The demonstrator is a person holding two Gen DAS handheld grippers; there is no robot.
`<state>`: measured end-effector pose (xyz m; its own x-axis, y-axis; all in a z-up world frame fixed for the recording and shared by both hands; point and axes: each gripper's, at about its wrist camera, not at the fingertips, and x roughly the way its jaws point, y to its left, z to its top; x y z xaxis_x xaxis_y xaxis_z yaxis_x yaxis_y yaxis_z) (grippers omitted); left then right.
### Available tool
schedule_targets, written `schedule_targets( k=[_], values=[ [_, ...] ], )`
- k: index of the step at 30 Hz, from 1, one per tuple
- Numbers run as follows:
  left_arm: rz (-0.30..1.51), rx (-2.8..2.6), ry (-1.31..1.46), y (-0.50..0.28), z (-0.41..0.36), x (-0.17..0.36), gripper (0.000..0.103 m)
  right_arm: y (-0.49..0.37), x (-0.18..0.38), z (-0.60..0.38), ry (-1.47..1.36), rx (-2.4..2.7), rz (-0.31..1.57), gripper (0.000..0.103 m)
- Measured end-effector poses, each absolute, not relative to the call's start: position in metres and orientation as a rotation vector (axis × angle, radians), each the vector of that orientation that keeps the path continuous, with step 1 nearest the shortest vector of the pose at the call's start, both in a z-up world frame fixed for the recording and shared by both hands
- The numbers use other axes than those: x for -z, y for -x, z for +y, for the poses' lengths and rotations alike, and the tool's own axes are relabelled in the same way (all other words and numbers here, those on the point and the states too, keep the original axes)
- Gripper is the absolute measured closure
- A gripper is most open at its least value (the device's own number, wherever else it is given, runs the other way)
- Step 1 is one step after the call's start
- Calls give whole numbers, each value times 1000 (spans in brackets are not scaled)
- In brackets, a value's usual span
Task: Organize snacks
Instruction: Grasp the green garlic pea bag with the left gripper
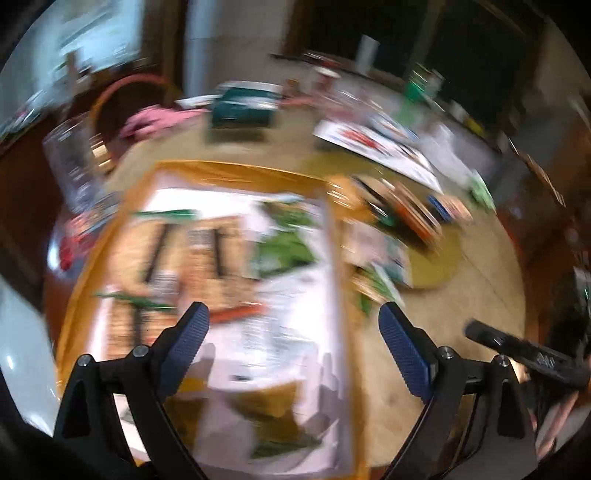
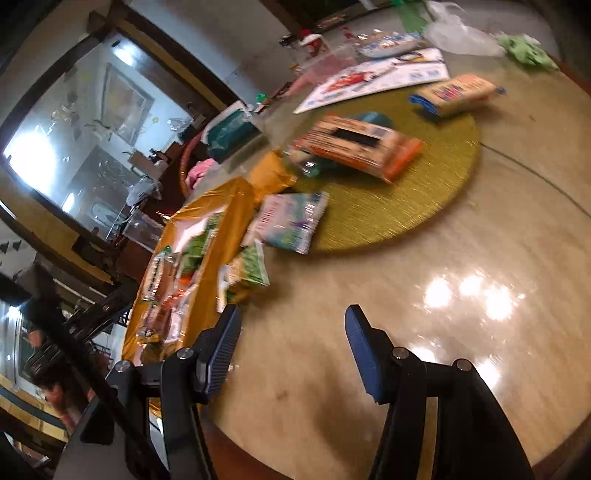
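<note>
Marble table [image 2: 424,240], orange tray [image 1: 229,170] of snack packets [image 1: 192,251].

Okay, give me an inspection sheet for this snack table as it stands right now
Surface: glossy beige table, round gold mat on it.
Job's things: orange tray holds snack packets; orange packet and blue-ended packet lie on the mat; pale packet overlaps the mat's edge.
Clutter: teal box, pink cloth, printed sheets, clear plastic bag.
Grippers: left gripper open above the tray, empty; right gripper open, empty.
Cables: nothing seen.
Surroundings: glass-fronted cabinet, dark wood trim.
</note>
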<state>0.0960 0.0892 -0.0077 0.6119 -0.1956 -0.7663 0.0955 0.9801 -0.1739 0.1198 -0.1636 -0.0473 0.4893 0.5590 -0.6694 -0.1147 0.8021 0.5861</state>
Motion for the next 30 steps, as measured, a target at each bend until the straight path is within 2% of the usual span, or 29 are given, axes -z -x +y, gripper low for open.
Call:
schedule_targets(
  k=[5,10,16,19,22,28,30],
  values=[
    [974,302,-120,-118,17,16,10,-114,52,-178,-513,-423,980,44],
    [1085,373,-222,-159,-15,31,10,-107,55,-195,-551,-422,958,44],
    [1155,420,-245,-187,-33,44,17,-111,66,-207,-597,-425,976,44],
    [1161,419,-323,-185,-42,52,17,-110,65,-207,-595,-437,966,44],
    [1226,378,-373,-187,-43,69,28,-109,64,-208,-599,-441,962,44],
    [1235,409,-290,-158,-33,64,29,-108,65,-207,-596,-439,965,44],
    [1203,395,-282,-148,-34,64,33,-109,65,-207,-599,-433,968,44]
  ],
)
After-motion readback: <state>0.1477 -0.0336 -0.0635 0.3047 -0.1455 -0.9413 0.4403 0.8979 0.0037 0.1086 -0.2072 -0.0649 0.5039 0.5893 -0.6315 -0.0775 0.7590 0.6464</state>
